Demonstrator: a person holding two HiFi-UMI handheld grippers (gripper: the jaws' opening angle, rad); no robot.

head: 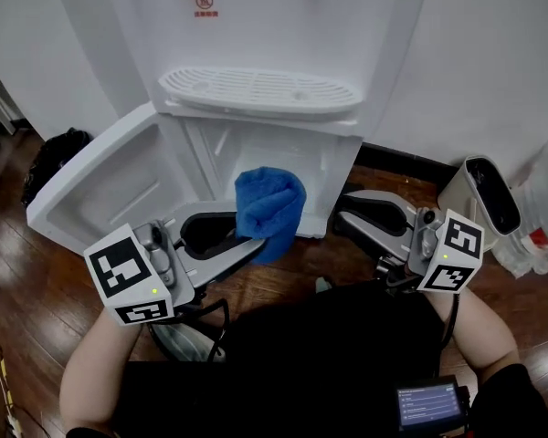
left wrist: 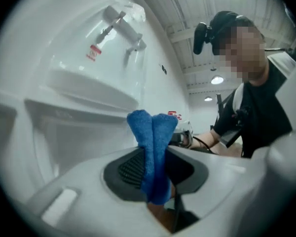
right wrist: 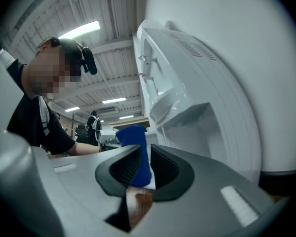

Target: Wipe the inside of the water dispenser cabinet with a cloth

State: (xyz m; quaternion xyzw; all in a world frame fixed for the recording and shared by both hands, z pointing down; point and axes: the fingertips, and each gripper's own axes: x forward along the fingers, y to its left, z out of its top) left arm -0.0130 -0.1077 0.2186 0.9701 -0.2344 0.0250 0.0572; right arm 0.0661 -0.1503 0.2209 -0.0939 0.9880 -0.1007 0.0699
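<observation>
The white water dispenser point(head: 256, 26) stands ahead with its low cabinet point(head: 283, 153) open and the door point(head: 110, 176) swung out to the left. My left gripper point(head: 258, 242) is shut on a folded blue cloth point(head: 270, 203), held just in front of the cabinet opening. In the left gripper view the cloth point(left wrist: 153, 142) sticks up from between the pads of that gripper point(left wrist: 155, 174). My right gripper point(head: 341, 211) hovers by the cabinet's lower right corner. Its jaws point(right wrist: 145, 169) stand a narrow slit apart with nothing in them; the cloth point(right wrist: 133, 142) shows beyond.
A drip tray point(head: 260, 89) juts out above the cabinet. A white bin point(head: 482, 194) and clear water bottles point(head: 543, 222) stand at the right on the wooden floor. A black bag point(head: 59, 153) lies at the left behind the door.
</observation>
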